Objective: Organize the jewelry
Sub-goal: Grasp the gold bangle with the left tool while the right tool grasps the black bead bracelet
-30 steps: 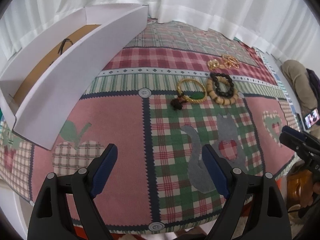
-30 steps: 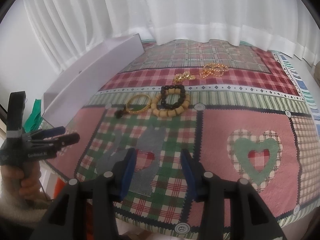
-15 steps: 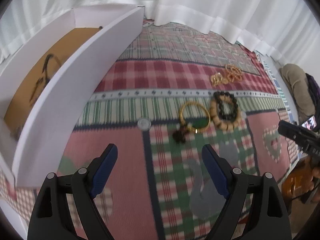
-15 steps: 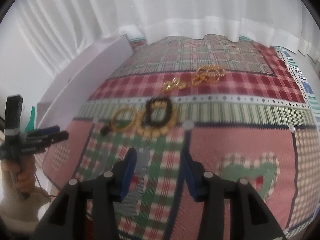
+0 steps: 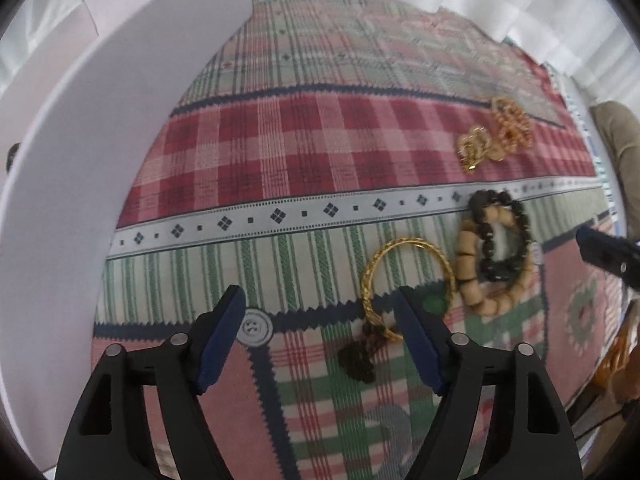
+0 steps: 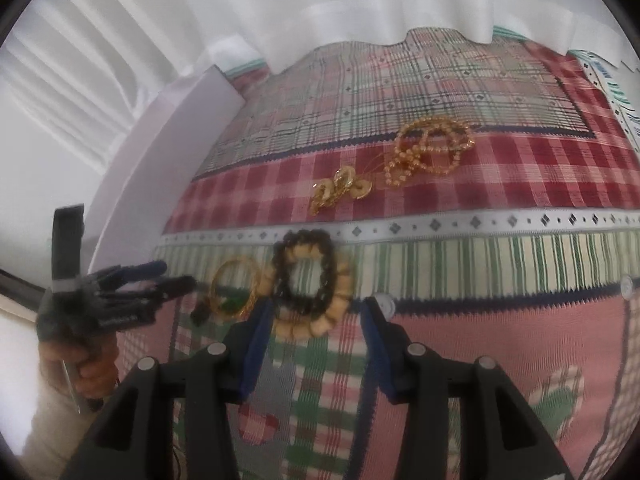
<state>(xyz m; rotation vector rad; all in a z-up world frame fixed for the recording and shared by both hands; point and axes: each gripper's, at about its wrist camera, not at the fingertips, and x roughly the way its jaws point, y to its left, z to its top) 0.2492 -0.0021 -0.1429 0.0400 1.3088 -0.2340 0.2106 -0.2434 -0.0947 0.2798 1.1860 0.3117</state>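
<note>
You've swung both grippers in over the patchwork cloth (image 5: 280,148) since a second ago, and the jewelry now sits right at your fingertips. Your left gripper (image 5: 320,332) is closing, nothing between its jaws yet, with the gold bangle (image 5: 408,280) and its dark tassel (image 5: 360,356) just inside its right finger. Your right gripper (image 6: 316,344) hangs part-open and empty, just short of the stacked bead bracelets (image 6: 312,284). The white box (image 5: 100,152) waits beside you on the left, so the pickup looks imminent.

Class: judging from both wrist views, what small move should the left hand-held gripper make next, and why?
Probably lower the left hand-held gripper a little further over the gold bangle. Its jaws are closing with nothing between them, and the bangle lies on the patchwork cloth just beyond its right fingertip.
</note>
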